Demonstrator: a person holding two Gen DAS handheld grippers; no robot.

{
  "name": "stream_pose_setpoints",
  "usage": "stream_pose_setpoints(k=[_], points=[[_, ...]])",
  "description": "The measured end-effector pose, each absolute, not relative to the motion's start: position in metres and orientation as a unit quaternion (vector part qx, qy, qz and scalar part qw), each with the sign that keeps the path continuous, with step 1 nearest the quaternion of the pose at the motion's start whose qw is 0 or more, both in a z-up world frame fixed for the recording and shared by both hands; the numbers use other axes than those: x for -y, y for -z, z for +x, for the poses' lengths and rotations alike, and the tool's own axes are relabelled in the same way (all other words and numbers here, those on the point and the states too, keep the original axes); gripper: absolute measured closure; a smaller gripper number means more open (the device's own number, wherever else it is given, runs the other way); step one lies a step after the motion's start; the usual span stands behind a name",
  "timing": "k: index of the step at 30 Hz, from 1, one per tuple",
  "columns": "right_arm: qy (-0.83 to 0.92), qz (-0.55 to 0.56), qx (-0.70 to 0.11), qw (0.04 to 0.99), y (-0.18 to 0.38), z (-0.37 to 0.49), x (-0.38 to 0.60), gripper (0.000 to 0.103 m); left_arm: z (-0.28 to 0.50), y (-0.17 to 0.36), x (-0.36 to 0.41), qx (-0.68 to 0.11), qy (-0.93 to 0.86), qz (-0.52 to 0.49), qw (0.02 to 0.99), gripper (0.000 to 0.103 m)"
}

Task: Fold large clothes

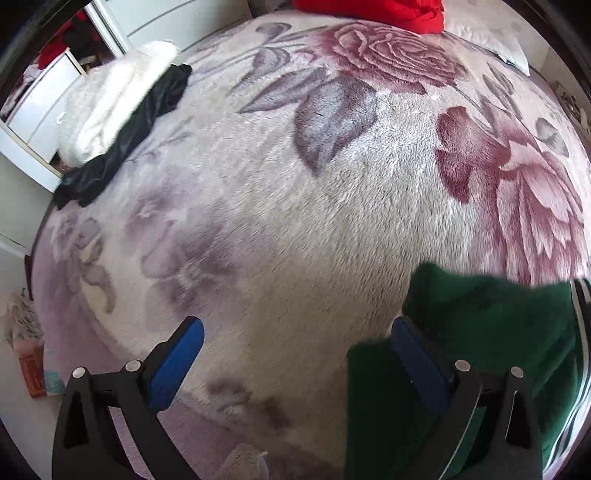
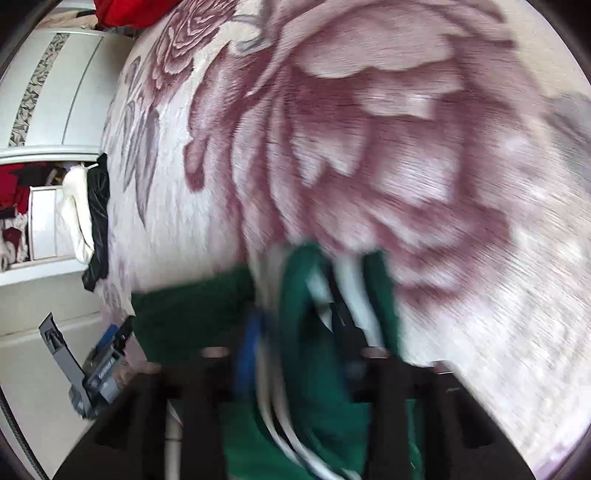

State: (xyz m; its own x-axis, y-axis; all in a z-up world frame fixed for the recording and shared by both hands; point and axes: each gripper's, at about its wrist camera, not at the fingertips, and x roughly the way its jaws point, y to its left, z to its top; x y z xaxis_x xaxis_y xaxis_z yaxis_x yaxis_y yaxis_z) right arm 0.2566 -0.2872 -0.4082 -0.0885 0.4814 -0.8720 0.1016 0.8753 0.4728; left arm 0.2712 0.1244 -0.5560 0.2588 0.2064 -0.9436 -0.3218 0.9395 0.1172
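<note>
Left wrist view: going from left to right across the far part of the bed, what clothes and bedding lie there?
White fluffy garment → black garment → red garment → white pillow, all on the floral blanket.

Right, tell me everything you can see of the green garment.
The green garment is dark green and looks soft and fleecy, with white stripes along one edge. It lies bunched on the floral blanket at the near edge of the bed. In the right wrist view, blurred, a striped green fold stands between the jaws of the right hand-held gripper. The left hand-held gripper is open, with one finger over the cloth.
</note>
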Motion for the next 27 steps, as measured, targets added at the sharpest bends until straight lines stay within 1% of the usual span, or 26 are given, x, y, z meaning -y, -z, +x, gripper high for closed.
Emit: stream_pose_setpoints(k=[1,3,5,8,9,13,14,15,16,19,22,24,25,27], points=[[-0.144,0.202,-0.722,0.646,0.401,0.245,0.304,0.036,0.258,0.554,-0.123,-0.587,-0.166,-0.052,0.79,0.0],[-0.131,0.202,-0.731,0.639,0.396,0.213,0.328,0.036,0.237,0.555,-0.121,-0.597,-0.16,-0.062,0.784,0.0],[-0.096,0.216,-0.756,0.61,0.405,0.168,0.354,0.036,0.221,0.555,-0.117,-0.605,-0.16,-0.071,0.777,0.0],[-0.053,0.303,-0.771,0.557,0.425,0.1,0.384,0.036,0.194,0.555,-0.112,-0.617,-0.164,-0.085,0.765,0.0],[-0.044,0.349,-0.768,0.534,0.433,0.077,0.391,0.035,0.184,0.556,-0.11,-0.624,-0.164,-0.089,0.759,0.0],[-0.056,0.474,-0.727,0.494,0.467,0.036,0.384,0.036,0.165,0.56,-0.101,-0.638,-0.168,-0.092,0.746,0.0],[-0.068,0.497,-0.711,0.493,0.473,0.034,0.376,0.039,0.163,0.561,-0.099,-0.641,-0.167,-0.092,0.743,0.0],[-0.069,0.498,-0.7,0.506,0.475,0.035,0.368,0.067,0.161,0.562,-0.098,-0.644,-0.167,-0.091,0.741,0.0],[-0.041,0.473,-0.697,0.537,0.472,0.036,0.362,0.089,0.16,0.563,-0.096,-0.647,-0.166,-0.088,0.739,0.0],[-0.003,0.467,-0.675,0.571,0.446,0.029,0.358,0.092,0.157,0.559,-0.091,-0.648,-0.16,-0.08,0.741,0.0],[0.039,0.46,-0.662,0.591,0.413,0.0,0.377,0.093,0.156,0.555,-0.085,-0.642,-0.151,-0.067,0.748,0.0],[0.067,0.423,-0.684,0.59,0.425,-0.006,0.378,0.093,0.157,0.559,-0.08,-0.646,-0.146,-0.063,0.746,0.0],[0.071,0.419,-0.698,0.576,0.442,-0.006,0.378,0.092,0.158,0.561,-0.08,-0.647,-0.145,-0.063,0.746,0.0],[0.065,0.423,-0.715,0.553,0.466,-0.004,0.378,0.086,0.159,0.563,-0.078,-0.648,-0.151,-0.049,0.745,0.0]])
